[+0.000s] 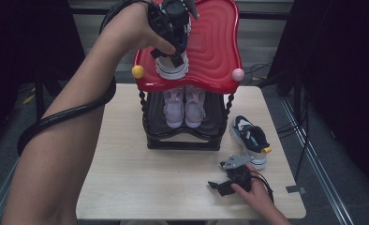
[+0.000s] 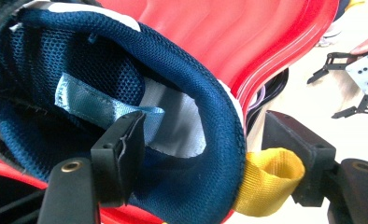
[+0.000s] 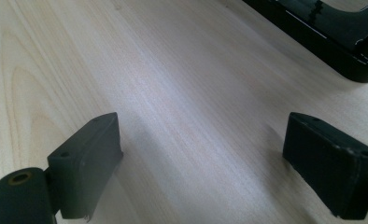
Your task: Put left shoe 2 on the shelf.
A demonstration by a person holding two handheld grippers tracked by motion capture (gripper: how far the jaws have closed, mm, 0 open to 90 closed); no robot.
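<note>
A navy and white sneaker stands on the red top shelf of a shoe rack. My left gripper reaches down over its heel. In the left gripper view the navy collar lies between the jaws of my left gripper: one jaw is inside the shoe and the other is outside by the yellow pull tab. A gap shows at the inner pad, so the gripper is open. My right gripper rests open on the table with nothing between its pads.
A pair of pale pink shoes sits on the rack's black lower shelf. A matching navy sneaker lies on the table right of the rack, just beyond my right hand. The rack's black base is near the right gripper.
</note>
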